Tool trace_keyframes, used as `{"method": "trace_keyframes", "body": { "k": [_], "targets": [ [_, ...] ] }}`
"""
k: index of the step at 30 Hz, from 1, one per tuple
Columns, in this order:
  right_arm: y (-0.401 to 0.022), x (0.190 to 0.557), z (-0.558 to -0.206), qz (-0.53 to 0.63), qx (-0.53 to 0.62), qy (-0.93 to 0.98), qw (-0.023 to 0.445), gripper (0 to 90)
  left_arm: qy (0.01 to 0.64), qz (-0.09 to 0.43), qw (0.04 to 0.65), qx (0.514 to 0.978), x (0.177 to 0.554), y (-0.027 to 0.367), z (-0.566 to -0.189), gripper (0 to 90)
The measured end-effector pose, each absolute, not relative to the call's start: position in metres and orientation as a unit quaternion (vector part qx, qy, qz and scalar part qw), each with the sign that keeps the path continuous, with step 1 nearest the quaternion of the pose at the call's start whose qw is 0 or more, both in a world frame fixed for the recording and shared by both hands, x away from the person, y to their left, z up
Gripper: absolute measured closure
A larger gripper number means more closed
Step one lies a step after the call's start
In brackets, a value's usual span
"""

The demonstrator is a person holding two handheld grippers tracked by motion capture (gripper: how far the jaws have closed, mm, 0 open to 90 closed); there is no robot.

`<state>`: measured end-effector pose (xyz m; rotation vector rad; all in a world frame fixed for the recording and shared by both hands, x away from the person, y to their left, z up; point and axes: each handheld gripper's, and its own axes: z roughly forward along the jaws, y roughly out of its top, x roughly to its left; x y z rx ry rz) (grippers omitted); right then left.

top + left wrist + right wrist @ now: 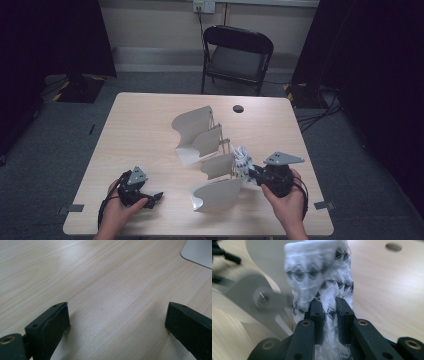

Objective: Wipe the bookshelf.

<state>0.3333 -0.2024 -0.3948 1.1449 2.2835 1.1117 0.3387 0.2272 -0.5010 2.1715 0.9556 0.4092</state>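
Your right gripper (256, 173) sits at the lower right of the high view, its jaws clamped together on a white cloth with a black pattern (243, 159). In the right gripper view that cloth (322, 287) rises from between the two black jaws up the centre of the frame — bunched, with rows of small dark triangles across it, its top edge blurred. The pads press into it from both sides, so the grip is firm.

The cloth lies just beside the white folding rack (206, 150), a set of curved pale panels on thin rods that runs from the middle of the high view down toward the lower centre. In the right gripper view one of its panels (262, 302) shows blurred at the left, with a round fastener on it; whether the cloth touches the rack there, you cannot tell.

Your left gripper (156, 196) rests at the lower left of the high view, well apart from the rack and the cloth. In its own view the jaws stand wide apart over the bare wooden table (105, 285) — nothing between them. A round hole (238, 108) marks the tabletop near the upper centre of the high view, and a black folding chair (236, 55) stands behind the table.
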Motion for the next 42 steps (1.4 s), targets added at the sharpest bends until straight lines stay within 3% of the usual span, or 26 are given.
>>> {"method": "trace_keyframes", "body": {
  "k": [11, 17, 24, 31, 37, 42],
  "targets": [
    [-0.192, 0.332, -0.459, 0.357, 0.418, 0.824, 0.138, 78.3, 0.371, 0.159, 0.359, 0.842, 0.339, 0.227, -0.501, 5.3],
    [-0.196, 0.331, -0.476, 0.348, 0.428, 0.824, 0.130, 78.1, 0.371, 0.159, 0.359, 0.842, 0.339, 0.227, -0.501, 5.3],
    [-0.210, 0.335, -0.464, 0.350, 0.441, 0.814, 0.144, 77.9, 0.371, 0.159, 0.359, 0.842, 0.339, 0.227, -0.501, 5.3],
    [-0.223, 0.347, -0.423, 0.372, 0.445, 0.795, 0.179, 77.9, 0.371, 0.159, 0.359, 0.842, 0.339, 0.227, -0.501, 5.3],
    [-0.209, 0.358, -0.382, 0.403, 0.431, 0.782, 0.202, 77.9, 0.371, 0.159, 0.359, 0.842, 0.339, 0.227, -0.501, 5.3],
    [-0.189, 0.363, -0.385, 0.398, 0.413, 0.795, 0.197, 77.9, 0.371, 0.159, 0.359, 0.842, 0.339, 0.227, -0.501, 5.3]
  ]
}}
